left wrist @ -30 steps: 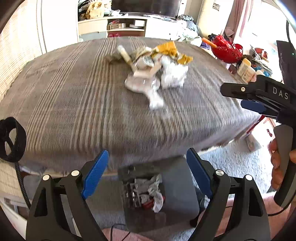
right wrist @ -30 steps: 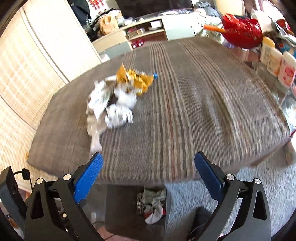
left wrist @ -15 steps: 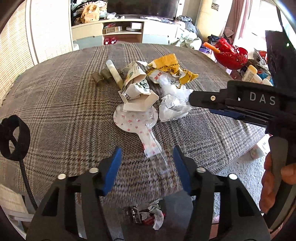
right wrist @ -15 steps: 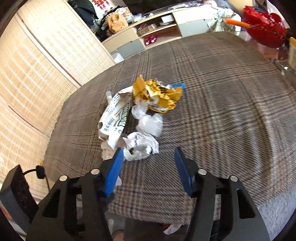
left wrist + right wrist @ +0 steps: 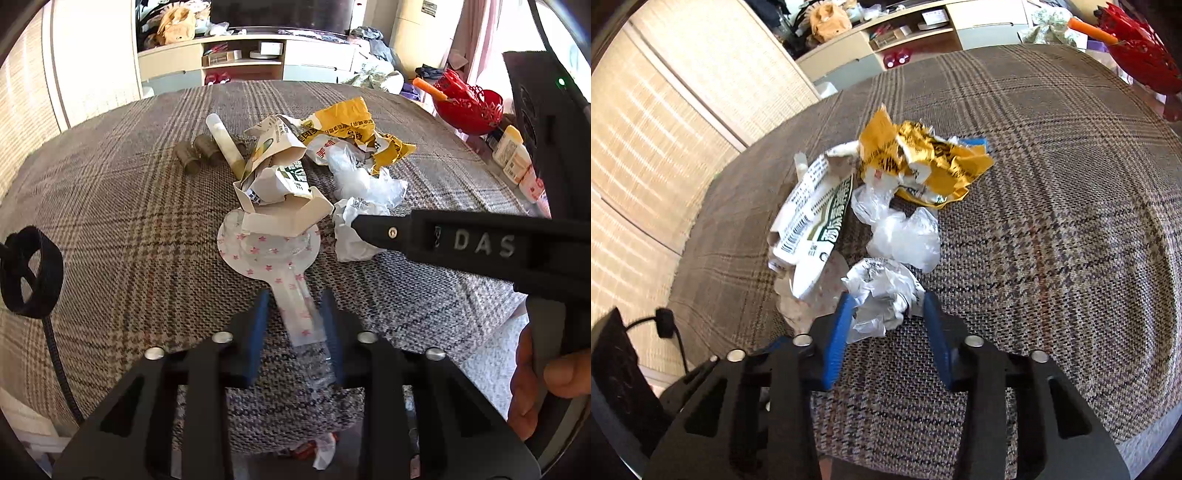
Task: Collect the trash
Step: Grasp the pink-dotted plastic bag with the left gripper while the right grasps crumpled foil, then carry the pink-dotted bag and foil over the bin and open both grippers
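A heap of trash lies on the plaid-covered table [image 5: 110, 206]. Its nearest piece is a clear star-printed blister pack [image 5: 269, 251] with a long stem. My left gripper [image 5: 295, 301] straddles that stem, jaws closing, with a gap still showing on the left side. A crumpled white paper ball [image 5: 882, 291] sits between the blue pads of my right gripper [image 5: 886, 304], whose jaws are also closing. In the left wrist view the right gripper [image 5: 360, 225] reaches in from the right over that paper ball [image 5: 351, 243], held by a hand [image 5: 532, 376].
Further back in the heap are a torn white carton [image 5: 280, 177], a yellow wrapper [image 5: 354, 125], a clear plastic bag [image 5: 362, 177], a pale tube [image 5: 225, 140] and brown rolls [image 5: 195, 153]. A red basket [image 5: 469, 107] and bottles [image 5: 513, 155] stand right of the table.
Both grippers have moved forward from above the bin at the table's near edge to the heap. Both sets of jaws have narrowed from wide open, each around a piece of trash.
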`<control>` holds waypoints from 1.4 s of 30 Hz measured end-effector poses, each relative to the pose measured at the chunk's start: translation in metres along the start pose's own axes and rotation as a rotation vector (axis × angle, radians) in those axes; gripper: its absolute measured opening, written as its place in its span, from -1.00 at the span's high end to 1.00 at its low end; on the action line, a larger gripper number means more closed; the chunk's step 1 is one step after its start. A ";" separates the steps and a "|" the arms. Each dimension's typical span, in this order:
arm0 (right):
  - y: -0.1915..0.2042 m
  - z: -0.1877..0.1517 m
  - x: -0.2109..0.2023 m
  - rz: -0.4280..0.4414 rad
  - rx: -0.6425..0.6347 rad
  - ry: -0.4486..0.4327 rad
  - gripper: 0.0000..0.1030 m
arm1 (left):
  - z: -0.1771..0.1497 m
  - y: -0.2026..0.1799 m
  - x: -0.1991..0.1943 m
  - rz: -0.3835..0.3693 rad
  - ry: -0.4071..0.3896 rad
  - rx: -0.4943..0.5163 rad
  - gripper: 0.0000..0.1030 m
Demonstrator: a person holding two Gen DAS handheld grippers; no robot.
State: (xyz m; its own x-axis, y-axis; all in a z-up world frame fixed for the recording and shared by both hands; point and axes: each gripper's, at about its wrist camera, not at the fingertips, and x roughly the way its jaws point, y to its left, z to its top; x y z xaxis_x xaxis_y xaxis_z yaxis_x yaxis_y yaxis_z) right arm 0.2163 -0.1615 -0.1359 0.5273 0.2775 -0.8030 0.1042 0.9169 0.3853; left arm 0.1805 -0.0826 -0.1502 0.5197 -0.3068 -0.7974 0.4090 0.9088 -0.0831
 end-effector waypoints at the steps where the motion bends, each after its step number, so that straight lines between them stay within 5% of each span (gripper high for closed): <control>1: 0.002 -0.001 0.000 -0.013 -0.017 -0.001 0.43 | -0.001 0.000 0.000 -0.001 -0.002 0.006 0.57; 4: 0.007 -0.003 0.001 -0.042 -0.045 -0.003 0.73 | -0.006 0.000 -0.003 0.004 -0.005 0.023 0.65; 18: 0.003 -0.053 -0.035 -0.133 -0.120 -0.018 0.76 | -0.047 0.003 -0.036 0.027 0.018 0.028 0.76; 42: 0.002 -0.162 -0.046 -0.113 -0.097 0.033 0.78 | -0.145 -0.010 -0.085 0.022 0.042 0.000 0.78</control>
State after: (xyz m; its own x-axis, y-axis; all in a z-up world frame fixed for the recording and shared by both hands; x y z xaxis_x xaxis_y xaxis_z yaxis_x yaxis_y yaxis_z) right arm 0.0557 -0.1257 -0.1716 0.4888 0.1784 -0.8540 0.0784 0.9659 0.2466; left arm 0.0241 -0.0246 -0.1683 0.4964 -0.2747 -0.8235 0.3980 0.9151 -0.0653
